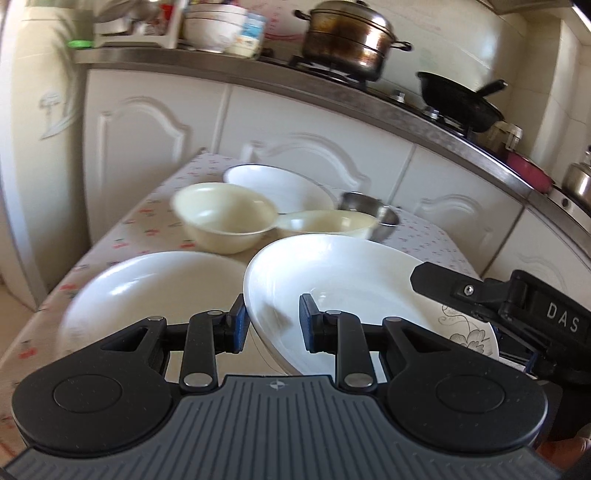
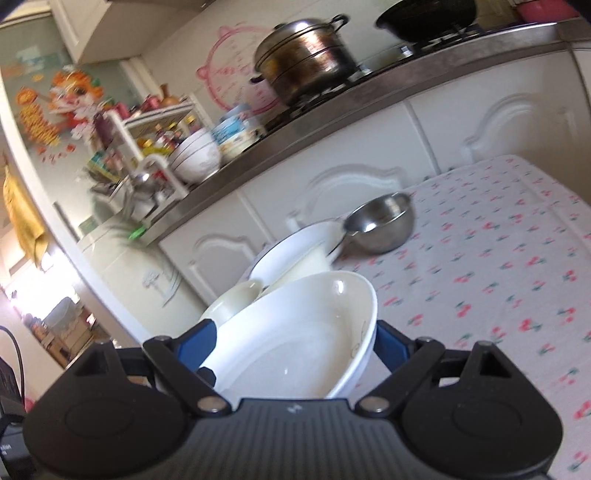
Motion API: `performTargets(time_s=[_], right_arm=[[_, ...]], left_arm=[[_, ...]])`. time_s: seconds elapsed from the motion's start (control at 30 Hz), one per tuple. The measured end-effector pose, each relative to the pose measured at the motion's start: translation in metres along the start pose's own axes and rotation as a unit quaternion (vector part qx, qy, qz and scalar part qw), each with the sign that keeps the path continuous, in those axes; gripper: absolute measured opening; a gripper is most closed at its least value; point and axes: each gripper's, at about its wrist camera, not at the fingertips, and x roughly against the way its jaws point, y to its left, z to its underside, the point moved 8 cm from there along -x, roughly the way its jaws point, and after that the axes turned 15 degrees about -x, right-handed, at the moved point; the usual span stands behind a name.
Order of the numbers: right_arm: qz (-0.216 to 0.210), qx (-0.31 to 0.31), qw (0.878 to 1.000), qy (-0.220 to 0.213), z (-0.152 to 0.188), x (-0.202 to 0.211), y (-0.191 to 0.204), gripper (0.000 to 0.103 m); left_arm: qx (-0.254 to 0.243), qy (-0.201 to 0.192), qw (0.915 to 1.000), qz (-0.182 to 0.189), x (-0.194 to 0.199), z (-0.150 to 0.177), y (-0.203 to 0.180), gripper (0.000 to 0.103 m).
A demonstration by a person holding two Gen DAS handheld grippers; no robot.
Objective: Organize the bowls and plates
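Observation:
A white plate with a flower print [image 1: 343, 280] is tilted above the table. My right gripper [image 2: 295, 343] is shut on its printed edge; the plate fills the right wrist view [image 2: 295, 332]. My left gripper [image 1: 271, 326] straddles the plate's near rim, its pads [image 1: 238, 325] a little apart from it. A second white plate [image 1: 147, 288] lies flat to the left. Behind stand two cream bowls [image 1: 221, 218], [image 1: 325, 221], a white bowl [image 1: 280, 184] and a steel bowl [image 1: 373, 210], also seen in the right wrist view [image 2: 384, 225].
The table has a cherry-print cloth [image 2: 498, 280]. White cabinets [image 1: 155, 147] stand right behind it. The counter above holds a steel pot [image 1: 347, 40], a black wok [image 1: 461, 99], stacked bowls [image 1: 214, 26] and a spice rack [image 2: 147, 147].

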Motion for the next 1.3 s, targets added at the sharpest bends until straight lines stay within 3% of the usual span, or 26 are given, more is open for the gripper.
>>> performTargets(time_s=[0.5,1.13,1.3], right_arm=[[-0.029,0.044,0.996,0.069,0.057,-0.037,0.047,0.09],[0.004,0.117,0.989,0.087,0.082,-0.049,0.052,0.093],[0.0,0.113,0.989,0.093,0.082,-0.046,0.054,0.1]], left_arm=[[0.034,0.016,0.9975,-0.06,0.022,0.024,0.064,0.027],[0.053,0.02,0.9966,-0.06,0.026,0.031,0.075,0.027],[0.055,0.018,0.9967,-0.057,0.033,0.032,0.073,0.037]])
